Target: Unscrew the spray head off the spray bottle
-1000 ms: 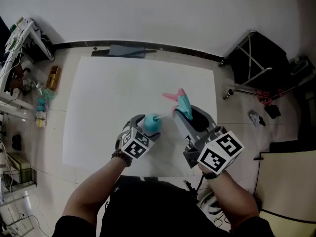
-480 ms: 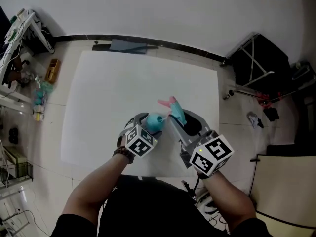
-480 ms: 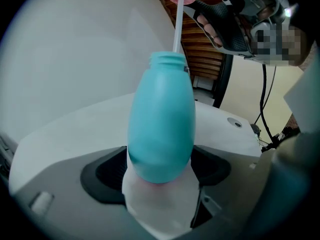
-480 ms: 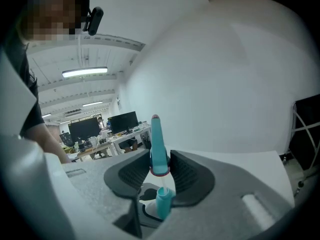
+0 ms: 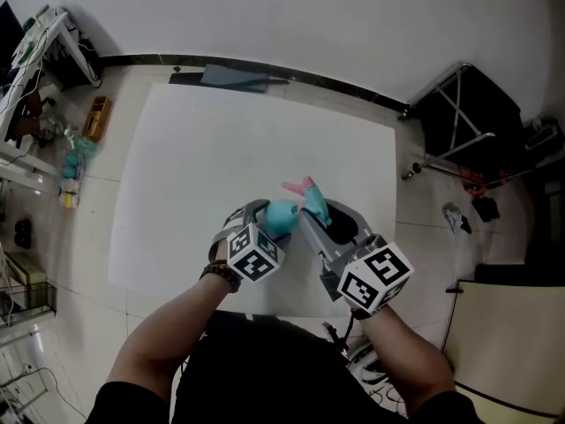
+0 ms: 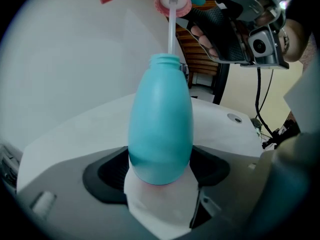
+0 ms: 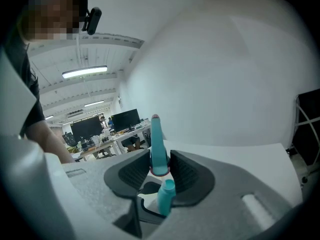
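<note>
Pinching the already unscrewed spray head (image 7: 157,144), the right claw (image 7: 160,171) sank towards the bottle (image 6: 161,129) between the left claw's (image 6: 160,170) jaws, which had just tightened on it

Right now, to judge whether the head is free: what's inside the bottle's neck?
A thin white tube runs from the pink collar of the spray head into the open neck of the bottle. The bottle's opaque teal wall hides the tube's lower end.

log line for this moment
left gripper jaws just closed tighter on bottle | right gripper jaws shut on spray head | spray head off, tube in bottle
</note>
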Demonstrator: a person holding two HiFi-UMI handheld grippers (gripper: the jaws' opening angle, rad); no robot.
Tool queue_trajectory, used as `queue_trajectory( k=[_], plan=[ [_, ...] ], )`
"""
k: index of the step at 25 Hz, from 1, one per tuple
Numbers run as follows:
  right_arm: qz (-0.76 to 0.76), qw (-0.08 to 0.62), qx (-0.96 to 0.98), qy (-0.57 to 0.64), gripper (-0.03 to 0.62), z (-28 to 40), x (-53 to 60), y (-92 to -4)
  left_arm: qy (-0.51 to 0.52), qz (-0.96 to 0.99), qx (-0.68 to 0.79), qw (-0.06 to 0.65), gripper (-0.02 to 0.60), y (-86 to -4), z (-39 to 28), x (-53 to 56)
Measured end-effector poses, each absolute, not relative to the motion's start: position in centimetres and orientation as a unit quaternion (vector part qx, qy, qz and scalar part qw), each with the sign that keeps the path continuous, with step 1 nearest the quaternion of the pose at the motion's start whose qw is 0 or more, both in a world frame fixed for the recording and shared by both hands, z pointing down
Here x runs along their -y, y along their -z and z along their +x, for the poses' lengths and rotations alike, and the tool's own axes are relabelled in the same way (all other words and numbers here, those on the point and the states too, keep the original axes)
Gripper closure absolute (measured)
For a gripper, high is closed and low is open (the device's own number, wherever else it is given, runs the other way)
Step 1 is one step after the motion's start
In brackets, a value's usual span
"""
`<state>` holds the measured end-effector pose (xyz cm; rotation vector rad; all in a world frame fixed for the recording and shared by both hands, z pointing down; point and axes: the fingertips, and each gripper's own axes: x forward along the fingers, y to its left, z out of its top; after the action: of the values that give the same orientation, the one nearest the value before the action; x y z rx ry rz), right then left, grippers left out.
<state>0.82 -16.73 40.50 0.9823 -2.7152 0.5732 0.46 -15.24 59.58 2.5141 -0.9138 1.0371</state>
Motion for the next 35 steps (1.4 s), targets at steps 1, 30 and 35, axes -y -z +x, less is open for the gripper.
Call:
queue_trajectory(
  k=[1, 30, 35],
  plan=[
    [0.331, 0.098, 0.918, -0.196, 0.477, 0.9, 16.6, -40.6, -0.362, 0.867, 0.316, 0.133, 0.175, -59.4, 0.3, 15.2],
    [0.258, 0.052, 0.939, -0.222, 0.477, 3.0, 14.3, -37.7, -0.458, 0.846, 0.269, 0.056, 0.193, -51.8, 0.2, 13.3],
    [0.237, 0.061, 0.95, -0.196, 0.477, 3.1, 13.6, -36.7, -0.469, 0.849, 0.236, 0.054, 0.194, -50.8, 0.5, 12.2]
  ],
)
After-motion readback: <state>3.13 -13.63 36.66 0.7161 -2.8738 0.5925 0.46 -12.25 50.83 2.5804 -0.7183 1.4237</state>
